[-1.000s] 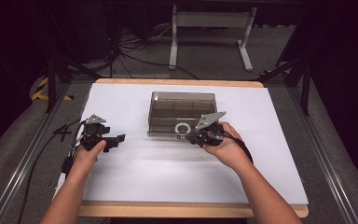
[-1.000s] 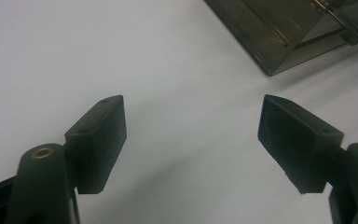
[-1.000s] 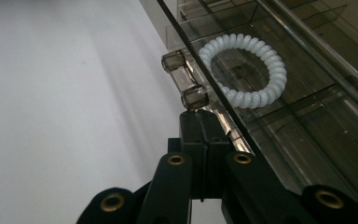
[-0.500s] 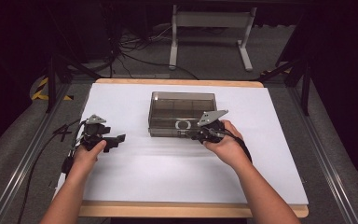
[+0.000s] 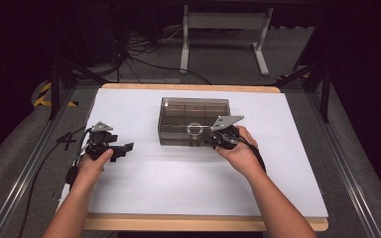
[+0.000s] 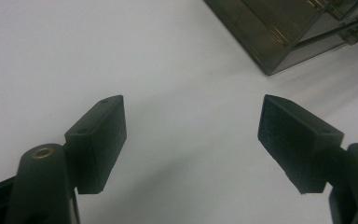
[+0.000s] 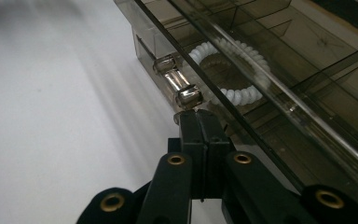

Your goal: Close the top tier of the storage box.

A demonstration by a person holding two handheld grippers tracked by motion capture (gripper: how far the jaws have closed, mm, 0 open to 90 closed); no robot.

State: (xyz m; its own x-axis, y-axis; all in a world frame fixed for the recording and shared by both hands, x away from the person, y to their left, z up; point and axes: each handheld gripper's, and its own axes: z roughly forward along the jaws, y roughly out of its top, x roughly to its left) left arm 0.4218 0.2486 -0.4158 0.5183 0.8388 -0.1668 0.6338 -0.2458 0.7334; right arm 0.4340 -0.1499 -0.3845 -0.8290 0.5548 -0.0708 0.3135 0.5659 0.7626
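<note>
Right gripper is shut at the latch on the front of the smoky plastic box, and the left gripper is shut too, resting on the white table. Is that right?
Not quite. The left gripper is open: the left gripper view shows its jaws wide apart with nothing between them over the white table. The right gripper is shut at the latch of the smoky plastic box, as you said.

One smoked, transparent plastic compartment box [image 5: 194,121] sits on one white tabletop [image 5: 178,188] with a pale wooden edge. Inside the box lies one white coiled ring [image 7: 228,70]. One clear plastic latch [image 7: 177,86] shows on the box's front wall. Two black hand-held grippers are at the table, the left gripper [image 5: 124,148] and the right gripper [image 5: 212,140], one in each of a person's two hands.
</note>
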